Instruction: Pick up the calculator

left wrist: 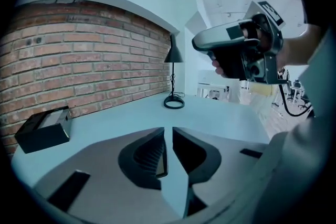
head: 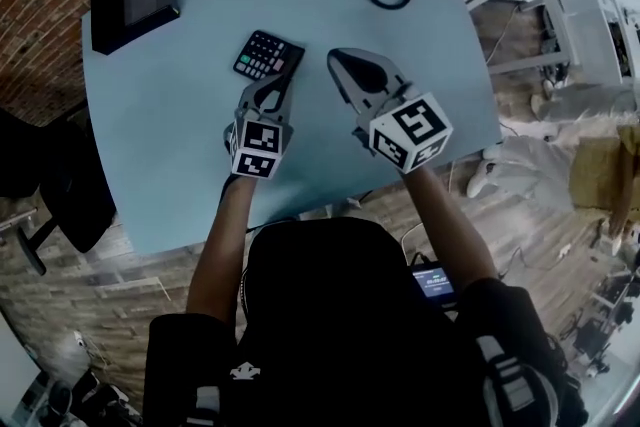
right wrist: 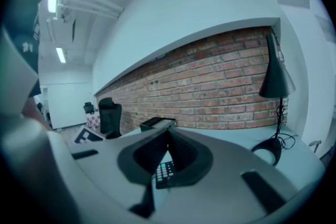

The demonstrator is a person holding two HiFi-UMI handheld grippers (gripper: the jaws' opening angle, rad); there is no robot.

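Calculator [head: 268, 55] flat on table [head: 170, 125] at twelve o'clock of left gripper [head: 287, 81], jaws parted slightly and empty, presumably readied for grasping; right gripper [head: 336, 56] at three o'clock, jaws pressed together, apparently kept clear.

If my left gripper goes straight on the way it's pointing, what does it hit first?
Probably the blue table, right beside the calculator at its near right corner: the left gripper tilts down, with bare tabletop between its jaws. It could clip the calculator instead; depth is unclear.
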